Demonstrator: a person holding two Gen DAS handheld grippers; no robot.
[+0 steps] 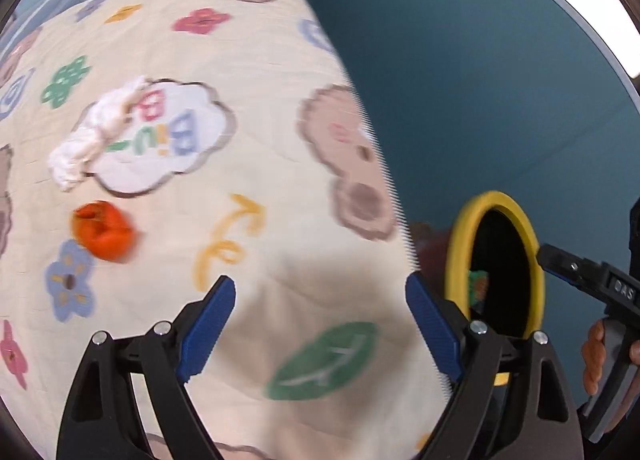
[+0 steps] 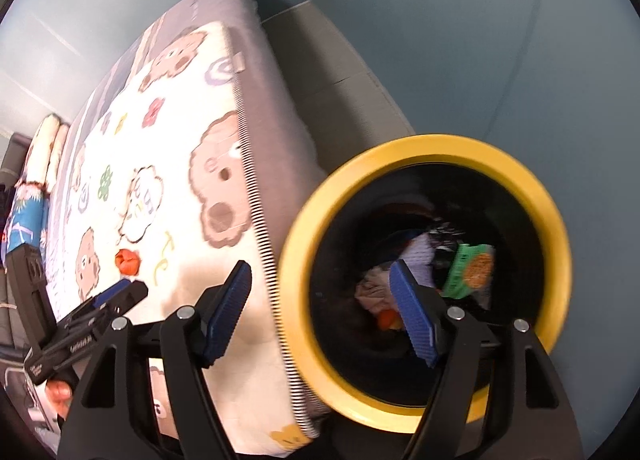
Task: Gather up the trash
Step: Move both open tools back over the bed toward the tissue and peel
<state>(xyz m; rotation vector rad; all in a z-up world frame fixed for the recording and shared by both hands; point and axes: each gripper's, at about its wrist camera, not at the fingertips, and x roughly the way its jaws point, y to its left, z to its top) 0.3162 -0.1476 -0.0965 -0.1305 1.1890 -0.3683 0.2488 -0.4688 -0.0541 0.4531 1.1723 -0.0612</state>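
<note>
left gripper [image 1: 320,324] hangs over the bed [image 1: 280,268], jaws wide apart, nothing between them, only the cream cartoon-print blanket [image 1: 248,139] below. on the blanket a crumpled white tissue [image 1: 94,135] lies across the edge of the printed cloud, and a crumpled orange scrap [image 1: 105,230] sits just below it, near a blue flower print; the two are apart and neither is touched by a gripper. both are off to the left of the left gripper, up the bed.

right gripper [image 2: 324,296] has its jaws spread fairly wide and empty; one blue pad sits over the blanket edge, the other over the mouth of the yellow-rimmed bin [image 2: 556,260]. the bin stands on the blue floor [image 2: 480,39] right beside the bed, touching or nearly touching the blanket edge, can't tell which. inside it: a green wrapper [image 2: 470,270] with an orange round print, pale crumpled paper and a small orange piece, partly hidden behind the pad.

in the right wrist view the orange scrap shows small on the blanket, with the left gripper at the lower left and fingers wrapped on its handle. pictures are motion-blurred.
</note>
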